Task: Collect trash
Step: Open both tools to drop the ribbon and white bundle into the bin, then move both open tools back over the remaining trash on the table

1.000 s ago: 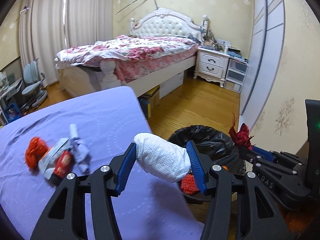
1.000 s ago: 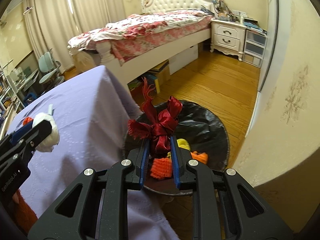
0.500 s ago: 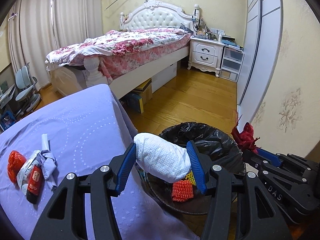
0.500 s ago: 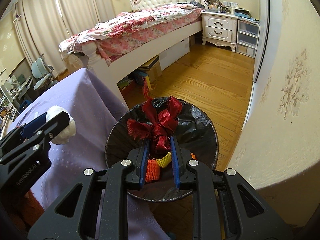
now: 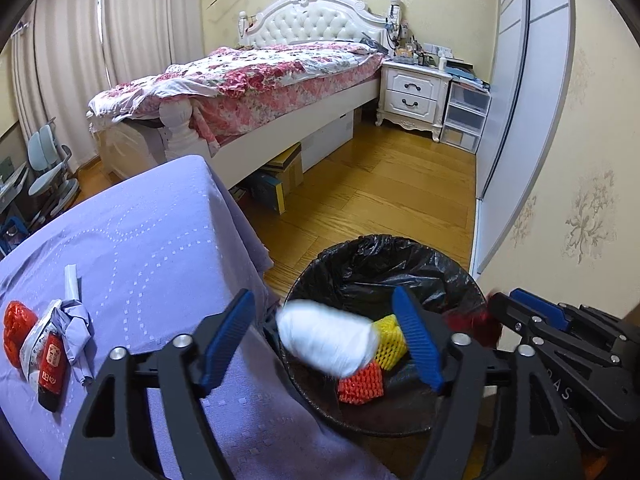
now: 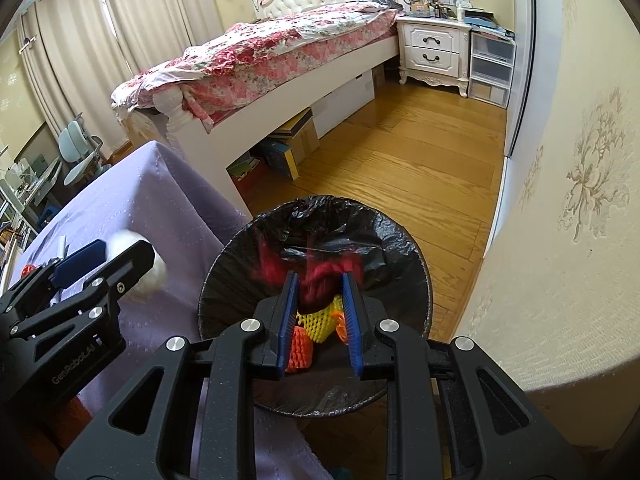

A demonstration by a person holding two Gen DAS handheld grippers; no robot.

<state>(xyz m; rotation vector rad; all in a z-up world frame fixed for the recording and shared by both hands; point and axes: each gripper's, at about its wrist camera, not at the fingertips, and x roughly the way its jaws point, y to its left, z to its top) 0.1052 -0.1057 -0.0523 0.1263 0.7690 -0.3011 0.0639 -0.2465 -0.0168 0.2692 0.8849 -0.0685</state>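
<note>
A bin with a black liner [image 5: 400, 256] [image 6: 384, 240] stands on the floor beside the purple-covered table [image 5: 160, 240]. My left gripper [image 5: 326, 328] is open over the bin's near rim; a white paper wad [image 5: 328, 336] is blurred between its spread fingers, free of both pads. My right gripper [image 6: 318, 292] is open over the bin; a red ribbon bow [image 6: 324, 276] is blurred between its fingers, dropping. Yellow [image 5: 390, 338] and orange foam nets [image 5: 360, 384] lie in the bin. More trash lies on the table: a red net [image 5: 16, 328], a wrapper [image 5: 48, 356] and a crumpled tissue [image 5: 76, 320].
A bed with a floral quilt [image 5: 256, 76] stands behind, with boxes [image 5: 280, 176] under it. A white nightstand [image 5: 416, 96] and plastic drawers [image 5: 466, 116] are at the back right. A wallpapered wall [image 5: 580, 200] is close on the right. Wood floor [image 5: 380, 192] lies between.
Both grippers have moved over the bin and opened. The white wad and the red bow have come loose and are falling into the bin.
</note>
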